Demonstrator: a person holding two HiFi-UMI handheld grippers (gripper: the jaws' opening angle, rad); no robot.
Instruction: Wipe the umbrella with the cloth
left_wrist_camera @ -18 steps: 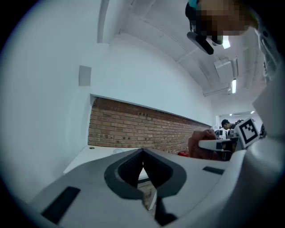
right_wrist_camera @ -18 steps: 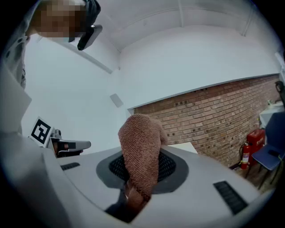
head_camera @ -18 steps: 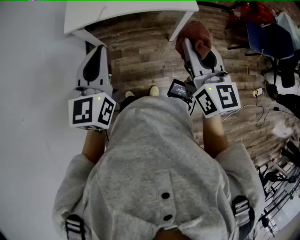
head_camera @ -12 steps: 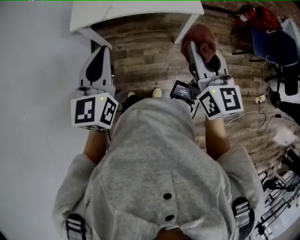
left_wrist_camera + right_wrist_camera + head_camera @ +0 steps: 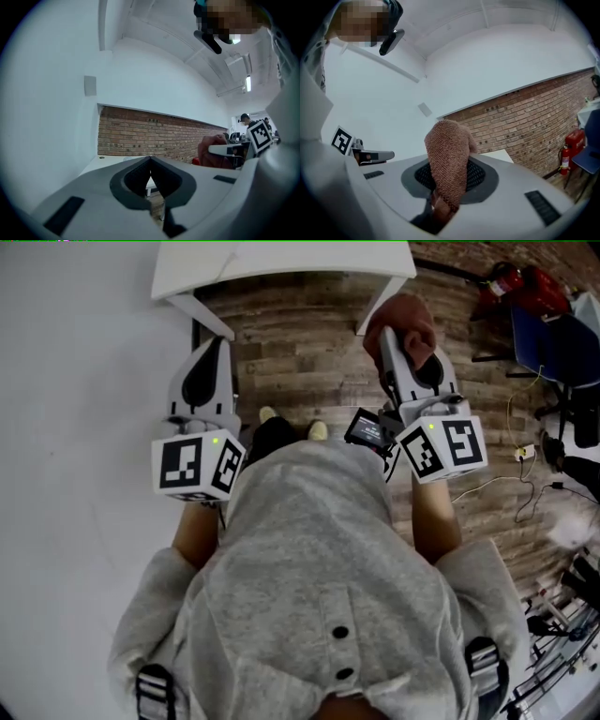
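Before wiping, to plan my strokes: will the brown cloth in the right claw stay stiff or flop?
Probably floppy: the cloth folds over itself. Likely light, since one pinch holds it. Its nubby weave should resist slipping.

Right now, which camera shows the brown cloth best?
The right gripper view: the cloth fills its centre, pinched in the right tongs, weave plain. The head view shows only a bunched lump past those tongs' tips; the left gripper view catches a small reddish-brown patch at its right side.
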